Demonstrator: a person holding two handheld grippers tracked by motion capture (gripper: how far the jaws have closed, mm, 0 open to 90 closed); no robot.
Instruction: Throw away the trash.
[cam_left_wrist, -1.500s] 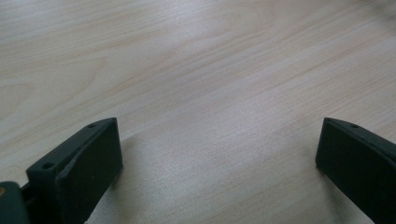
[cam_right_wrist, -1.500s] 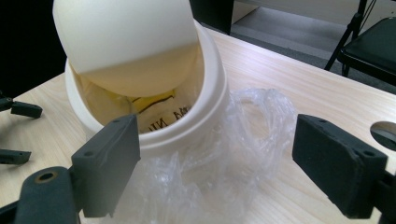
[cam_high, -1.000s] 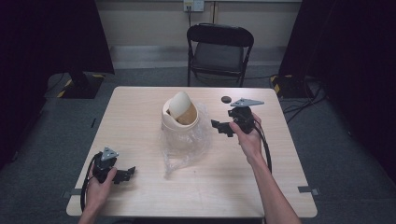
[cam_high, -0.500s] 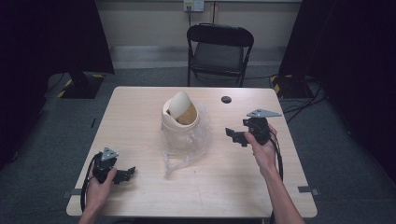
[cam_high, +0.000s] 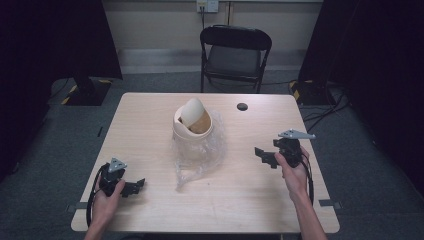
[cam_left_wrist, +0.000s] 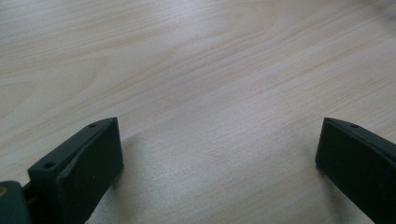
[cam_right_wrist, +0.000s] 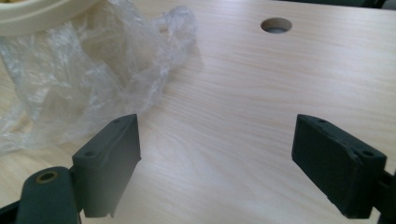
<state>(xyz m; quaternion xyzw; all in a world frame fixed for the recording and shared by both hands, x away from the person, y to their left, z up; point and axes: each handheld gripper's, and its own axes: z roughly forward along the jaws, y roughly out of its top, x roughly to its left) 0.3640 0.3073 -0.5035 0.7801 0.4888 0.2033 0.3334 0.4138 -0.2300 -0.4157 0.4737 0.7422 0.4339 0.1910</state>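
A small cream bin (cam_high: 192, 121) with a swing lid stands near the table's middle, inside a loose clear plastic bag (cam_high: 196, 159) that spreads toward the front. My right gripper (cam_high: 263, 155) is held to the right of the bag, apart from it, open and with nothing between its fingers. In the right gripper view the bag (cam_right_wrist: 84, 79) lies ahead to the left, below the bin's rim (cam_right_wrist: 37, 11), and the gripper (cam_right_wrist: 217, 149) is open over bare wood. My left gripper (cam_high: 134, 186) rests at the front left, open (cam_left_wrist: 219, 154) over bare wood.
The wooden table (cam_high: 150, 125) has a round cable hole (cam_high: 242, 106), which in the right gripper view (cam_right_wrist: 276, 24) lies ahead. A black folding chair (cam_high: 235, 50) stands behind the far edge. Dark curtains flank the room.
My right gripper has drawn back from beside the bin toward the front right of the table. The left gripper, bin and bag have not moved.
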